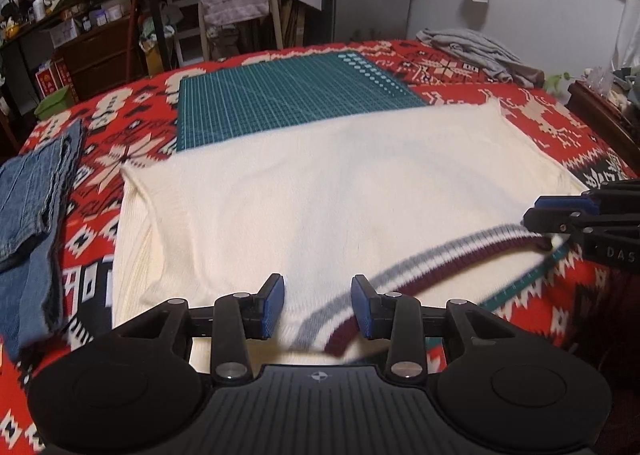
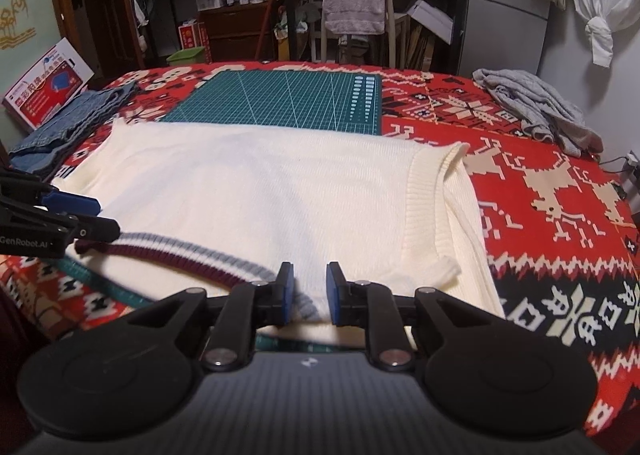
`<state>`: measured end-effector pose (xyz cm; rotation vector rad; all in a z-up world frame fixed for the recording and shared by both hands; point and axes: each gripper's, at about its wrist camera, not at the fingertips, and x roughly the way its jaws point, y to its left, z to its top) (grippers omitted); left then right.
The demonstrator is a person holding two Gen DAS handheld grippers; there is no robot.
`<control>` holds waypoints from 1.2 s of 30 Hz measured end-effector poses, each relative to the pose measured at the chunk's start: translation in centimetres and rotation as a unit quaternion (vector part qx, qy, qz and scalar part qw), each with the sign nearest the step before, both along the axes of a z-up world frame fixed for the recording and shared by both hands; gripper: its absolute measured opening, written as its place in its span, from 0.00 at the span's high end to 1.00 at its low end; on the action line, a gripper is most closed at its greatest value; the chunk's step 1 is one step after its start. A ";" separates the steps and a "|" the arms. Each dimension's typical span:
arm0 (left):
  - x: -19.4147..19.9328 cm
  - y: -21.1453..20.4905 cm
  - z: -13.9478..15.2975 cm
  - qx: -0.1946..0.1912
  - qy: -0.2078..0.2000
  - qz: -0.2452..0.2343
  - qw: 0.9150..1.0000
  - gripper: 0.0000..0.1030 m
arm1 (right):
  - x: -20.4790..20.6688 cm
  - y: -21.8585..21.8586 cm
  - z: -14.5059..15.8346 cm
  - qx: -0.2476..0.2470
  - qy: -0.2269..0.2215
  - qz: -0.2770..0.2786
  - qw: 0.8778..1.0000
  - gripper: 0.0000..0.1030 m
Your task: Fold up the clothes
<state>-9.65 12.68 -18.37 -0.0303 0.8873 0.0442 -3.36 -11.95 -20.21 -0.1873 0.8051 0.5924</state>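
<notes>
Right wrist view alone shows the sweater's (image 2: 248,191) ribbed armhole (image 2: 424,211).

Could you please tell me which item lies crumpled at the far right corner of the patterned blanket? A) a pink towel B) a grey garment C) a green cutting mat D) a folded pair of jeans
B: the grey garment sits in a loose heap at the far right of the red patterned blanket, beyond the cream sweater.
</notes>
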 end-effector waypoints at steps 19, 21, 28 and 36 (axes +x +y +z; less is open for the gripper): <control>-3.5 1.4 0.4 -0.042 0.010 0.028 0.999 0.67 | -0.8 -2.3 1.3 0.015 -0.004 -0.001 1.000 0.85; -3.8 1.6 0.8 -0.057 0.003 0.033 0.998 0.70 | -0.1 -2.3 1.1 0.013 -0.009 -0.004 1.000 0.93; -3.7 1.8 2.5 -0.072 -0.034 0.038 0.996 0.72 | 1.5 -3.7 -0.6 0.016 0.006 -0.034 0.999 0.93; -3.6 3.3 2.1 -0.073 -0.035 0.058 0.995 0.86 | 1.4 -5.5 0.3 0.029 0.008 -0.065 0.997 0.93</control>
